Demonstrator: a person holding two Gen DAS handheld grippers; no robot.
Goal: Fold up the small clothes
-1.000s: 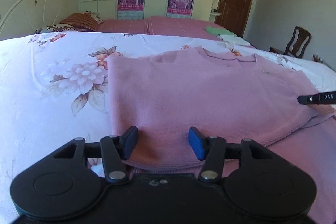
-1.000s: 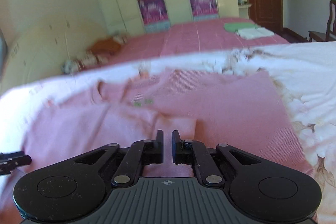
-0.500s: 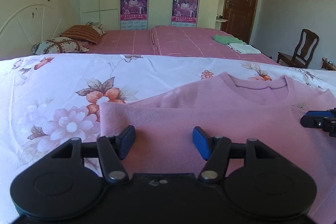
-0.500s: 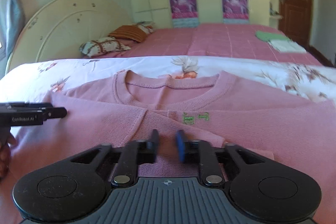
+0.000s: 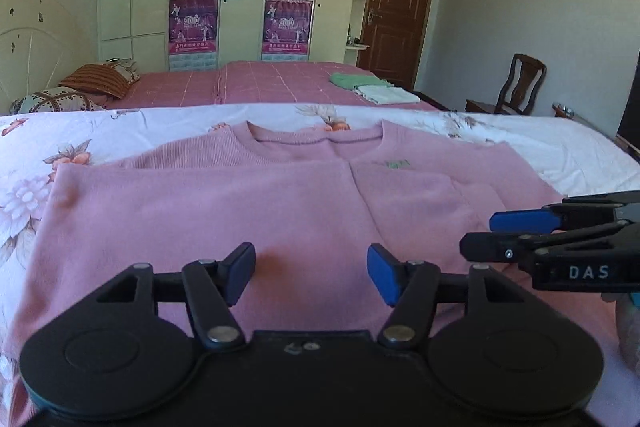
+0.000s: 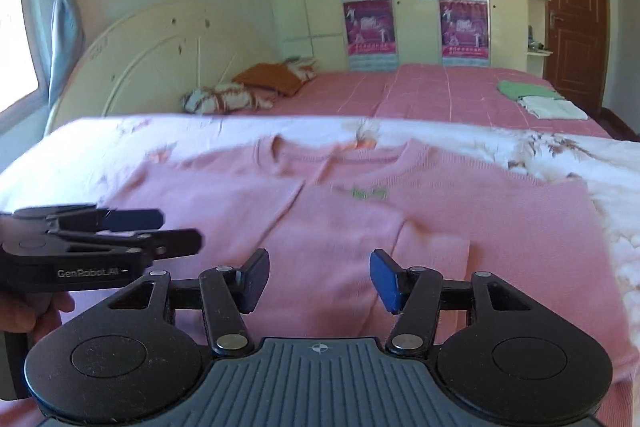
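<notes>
Both grippers spread over pink knit sweater.
Left gripper [image 5: 311, 269] and right gripper [image 6: 319, 281], lower centre, hold nothing; pink knit sweater [image 5: 248, 203] lies folded on floral bedspread [image 5: 100, 131].

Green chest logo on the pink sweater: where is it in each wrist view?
Left wrist: green logo right of centre, just below the collar of the pink sweater, above the open left gripper.
Right wrist: green logo near centre, blurred, above the open right gripper.
Shared landmark: folded green cloth on the far bed.
</notes>
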